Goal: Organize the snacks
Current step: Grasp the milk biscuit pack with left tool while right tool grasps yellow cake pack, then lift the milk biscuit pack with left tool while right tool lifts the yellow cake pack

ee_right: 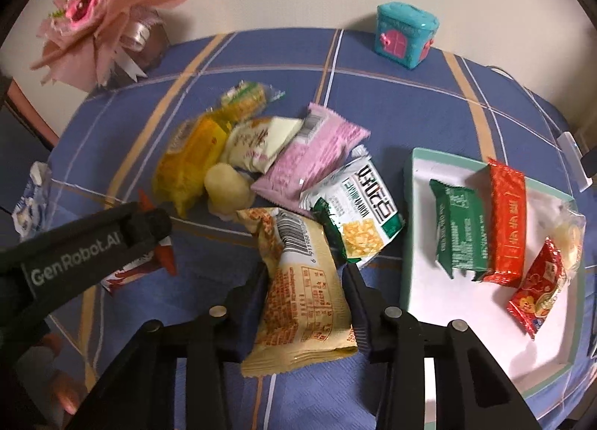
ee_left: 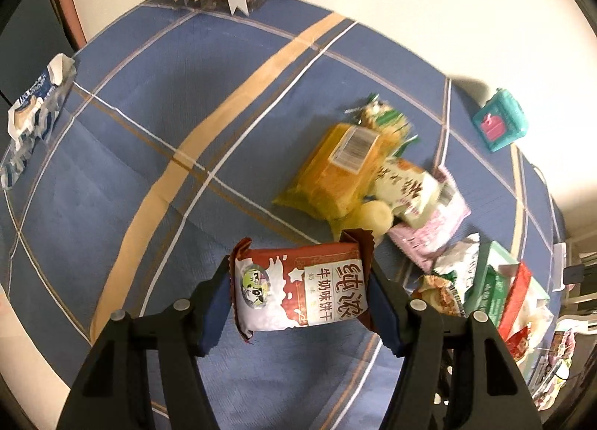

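Observation:
My left gripper (ee_left: 300, 288) is shut on a red-and-white milk biscuit packet (ee_left: 298, 290), held above the blue cloth; it also shows in the right wrist view (ee_right: 149, 232) at the left. My right gripper (ee_right: 306, 292) is shut on a beige cracker packet (ee_right: 302, 288) with a barcode, just left of the white tray (ee_right: 421, 299). The tray holds a green packet (ee_right: 460, 234), a red packet (ee_right: 507, 228) and a small red candy packet (ee_right: 535, 292). A heap of snacks lies mid-table: yellow packet (ee_right: 190, 161), pink packet (ee_right: 309, 157), green-and-white packet (ee_right: 358, 209).
A teal toy box (ee_right: 405, 36) stands at the table's back edge. A pink bouquet (ee_right: 100, 12) sits at the back left corner. A blue-and-white wrapper (ee_left: 33, 120) lies at the left table edge. The blue plaid tablecloth (ee_left: 149, 124) covers the table.

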A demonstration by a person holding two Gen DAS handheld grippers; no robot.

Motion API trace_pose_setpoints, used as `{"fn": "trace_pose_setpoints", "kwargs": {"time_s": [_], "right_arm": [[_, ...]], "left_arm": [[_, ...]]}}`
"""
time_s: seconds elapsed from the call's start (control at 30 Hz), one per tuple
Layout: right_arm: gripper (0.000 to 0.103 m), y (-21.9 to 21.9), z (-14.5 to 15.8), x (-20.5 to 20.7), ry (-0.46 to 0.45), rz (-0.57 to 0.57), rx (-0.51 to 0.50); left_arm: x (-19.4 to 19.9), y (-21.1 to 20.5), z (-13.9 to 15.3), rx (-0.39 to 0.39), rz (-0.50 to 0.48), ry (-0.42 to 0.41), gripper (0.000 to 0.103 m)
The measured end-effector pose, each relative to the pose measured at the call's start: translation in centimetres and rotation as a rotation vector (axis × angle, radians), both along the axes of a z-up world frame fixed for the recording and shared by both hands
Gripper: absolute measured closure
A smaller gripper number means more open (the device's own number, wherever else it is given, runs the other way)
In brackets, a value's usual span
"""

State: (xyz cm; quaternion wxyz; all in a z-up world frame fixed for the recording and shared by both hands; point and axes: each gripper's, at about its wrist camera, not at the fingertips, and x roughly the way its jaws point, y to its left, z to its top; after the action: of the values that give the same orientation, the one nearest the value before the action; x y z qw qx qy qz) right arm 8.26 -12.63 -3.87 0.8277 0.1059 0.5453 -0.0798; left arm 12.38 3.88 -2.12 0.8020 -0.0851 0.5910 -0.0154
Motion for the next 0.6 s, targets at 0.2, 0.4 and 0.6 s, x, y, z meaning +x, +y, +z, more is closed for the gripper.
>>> {"fn": "trace_pose_setpoints", "kwargs": {"time_s": [0.2,0.4,0.6], "right_arm": [[0.059,-0.5,2.6,-1.6,-0.053,-0.027,0.021],[0.066,-1.6,5.1,-2.3,-0.107,-0.047,-0.007],[0.066,-2.6,4.0,-2.4,-0.055,-0.040,-0.019]], "left_arm": [[-1.1,-0.7,2.2,-0.017,-0.010,-0.052,0.035],[-1.7,-2.3,3.4,-0.029,-0.037,-0.093,0.035],[-2.1,-3.5,1.8,-0.016,-0.057,-0.047,0.035]]}}
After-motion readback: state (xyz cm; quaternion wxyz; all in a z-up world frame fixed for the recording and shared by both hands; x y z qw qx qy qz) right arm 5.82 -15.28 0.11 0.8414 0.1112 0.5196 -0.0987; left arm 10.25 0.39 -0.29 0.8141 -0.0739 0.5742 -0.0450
